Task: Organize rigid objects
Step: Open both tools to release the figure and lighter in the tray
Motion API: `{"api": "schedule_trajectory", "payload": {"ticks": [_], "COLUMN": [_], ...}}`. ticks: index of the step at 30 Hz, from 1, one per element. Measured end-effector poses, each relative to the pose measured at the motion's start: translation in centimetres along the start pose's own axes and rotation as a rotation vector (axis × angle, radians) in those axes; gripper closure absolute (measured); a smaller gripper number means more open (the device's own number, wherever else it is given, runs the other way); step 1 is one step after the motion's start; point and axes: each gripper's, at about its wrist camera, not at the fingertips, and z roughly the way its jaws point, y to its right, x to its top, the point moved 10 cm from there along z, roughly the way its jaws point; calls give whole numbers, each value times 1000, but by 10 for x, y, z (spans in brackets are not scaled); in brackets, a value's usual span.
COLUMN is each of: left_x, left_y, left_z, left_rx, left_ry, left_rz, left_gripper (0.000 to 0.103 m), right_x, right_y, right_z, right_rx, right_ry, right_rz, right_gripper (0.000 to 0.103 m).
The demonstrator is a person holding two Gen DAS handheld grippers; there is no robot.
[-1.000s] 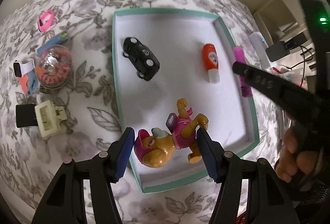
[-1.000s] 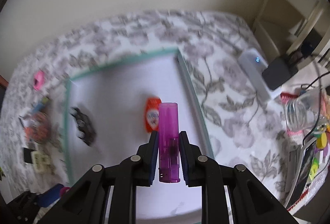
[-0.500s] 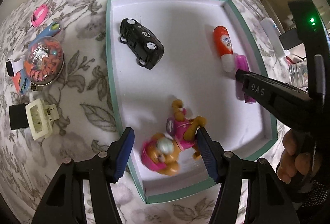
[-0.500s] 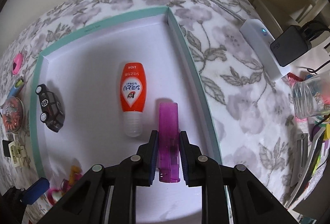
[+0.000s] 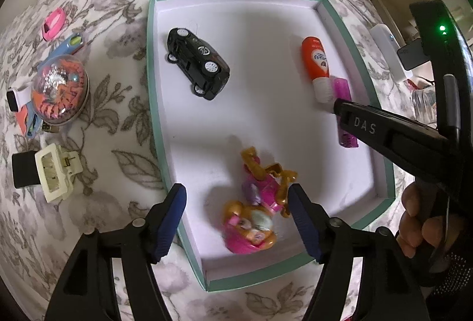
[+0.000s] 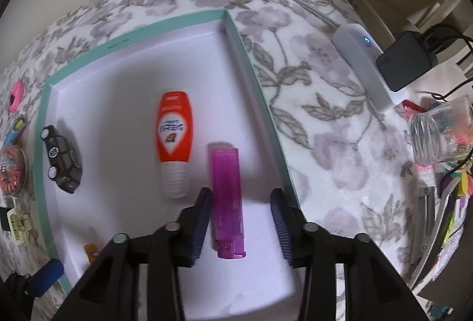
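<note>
Two grippers let go over a teal-rimmed tray (image 5: 357,63) on a flowered cloth (image 5: 112,143).

Left gripper (image 5: 236,220), jaws just widening, stands released around the toy dog (image 5: 257,211); right gripper (image 6: 242,224), jaws just parting, frees the purple lighter (image 6: 227,202). Lifting crooked could drag either toy. Tray's centre lies bare; lighter sits near the right wall.

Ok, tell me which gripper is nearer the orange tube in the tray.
Right. The right gripper sits just beside the orange tube, fingers open around the purple lighter. The left gripper is at the tray's near end, over the toy dog.
</note>
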Motion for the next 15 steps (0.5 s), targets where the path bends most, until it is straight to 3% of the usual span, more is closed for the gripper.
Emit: {"api": "schedule_trajectory", "payload": {"ticks": [5, 10, 12, 15], "left_x": [4, 8, 11, 16], "left_y": [2, -1, -5, -12], "left_z": [-6, -19, -26, -38], "left_rx": [-2, -15, -12, -7], "left_ry": [17, 46, 66, 102], "left_rz": [10, -1, -8, -24], "left_gripper": [31, 30, 20, 18], "right_x": [2, 8, 12, 18], "right_y": [1, 1, -2, -8], "right_z": [0, -16, -23, -38], "right_rx": [-21, 31, 37, 41], "right_ry": [-4, 22, 41, 77], "right_rz": [-16, 18, 13, -7], "right_gripper": [57, 39, 30, 28]}}
